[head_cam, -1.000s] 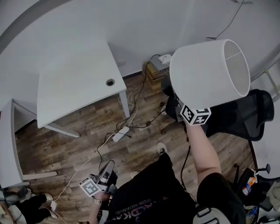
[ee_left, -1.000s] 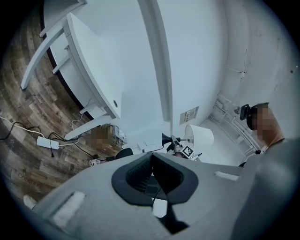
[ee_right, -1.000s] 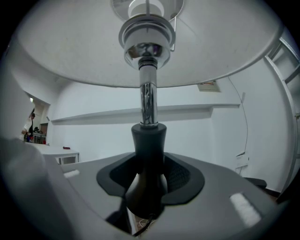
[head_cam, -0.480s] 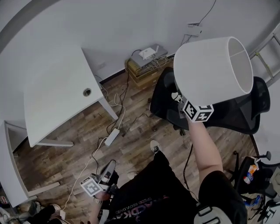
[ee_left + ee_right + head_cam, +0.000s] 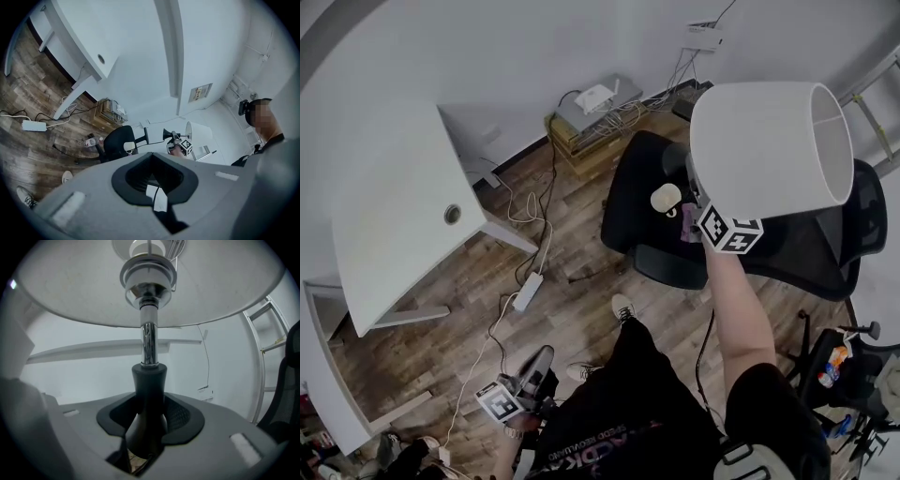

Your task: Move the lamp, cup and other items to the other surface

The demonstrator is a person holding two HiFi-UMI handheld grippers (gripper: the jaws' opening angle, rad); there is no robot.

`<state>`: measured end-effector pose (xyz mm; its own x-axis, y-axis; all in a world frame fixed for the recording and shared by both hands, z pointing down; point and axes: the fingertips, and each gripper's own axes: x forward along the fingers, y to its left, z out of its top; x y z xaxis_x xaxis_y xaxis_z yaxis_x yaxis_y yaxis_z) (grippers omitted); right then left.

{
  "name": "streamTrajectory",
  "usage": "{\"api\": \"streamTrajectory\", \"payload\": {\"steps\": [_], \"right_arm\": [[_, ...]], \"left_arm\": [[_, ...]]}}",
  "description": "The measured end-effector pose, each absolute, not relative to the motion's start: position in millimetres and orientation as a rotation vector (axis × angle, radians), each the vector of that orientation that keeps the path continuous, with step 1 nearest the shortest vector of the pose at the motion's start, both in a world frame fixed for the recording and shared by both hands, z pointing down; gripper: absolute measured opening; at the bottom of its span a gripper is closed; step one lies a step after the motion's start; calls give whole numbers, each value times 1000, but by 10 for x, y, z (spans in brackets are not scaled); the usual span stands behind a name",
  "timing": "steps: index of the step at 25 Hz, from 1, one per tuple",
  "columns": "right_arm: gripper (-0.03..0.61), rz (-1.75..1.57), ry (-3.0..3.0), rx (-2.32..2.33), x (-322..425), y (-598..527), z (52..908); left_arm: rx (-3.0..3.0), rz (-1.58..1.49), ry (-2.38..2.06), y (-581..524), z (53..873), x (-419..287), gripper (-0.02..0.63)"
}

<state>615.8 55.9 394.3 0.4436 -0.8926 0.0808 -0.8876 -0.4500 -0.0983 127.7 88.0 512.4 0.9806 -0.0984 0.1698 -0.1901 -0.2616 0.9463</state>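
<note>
Progress: early, nothing set down yet | right gripper clenched on dark stem of white-shaded table lamp, aloft over black office chair | left gripper released, empty | remaining: lamp set-down, cup, other items

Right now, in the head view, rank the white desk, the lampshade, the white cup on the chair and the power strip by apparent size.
1. white desk.
2. lampshade, which looks bigger because it is near the camera.
3. power strip and white cup: too alike to rank.
</note>
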Motion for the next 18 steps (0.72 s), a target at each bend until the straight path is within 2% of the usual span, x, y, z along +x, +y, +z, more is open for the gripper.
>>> {"api": "streamTrajectory", "payload": {"steps": [7,18], "right_arm": [[167,-328,1400,-2717,7174,852,4800],[166,-523,1250,-2813,7749,1142,5822]], "left_arm": [[1785,240,-253,926,5411,1797,-3],[1753,505,-227,1046,5650,2267,-2]]}}
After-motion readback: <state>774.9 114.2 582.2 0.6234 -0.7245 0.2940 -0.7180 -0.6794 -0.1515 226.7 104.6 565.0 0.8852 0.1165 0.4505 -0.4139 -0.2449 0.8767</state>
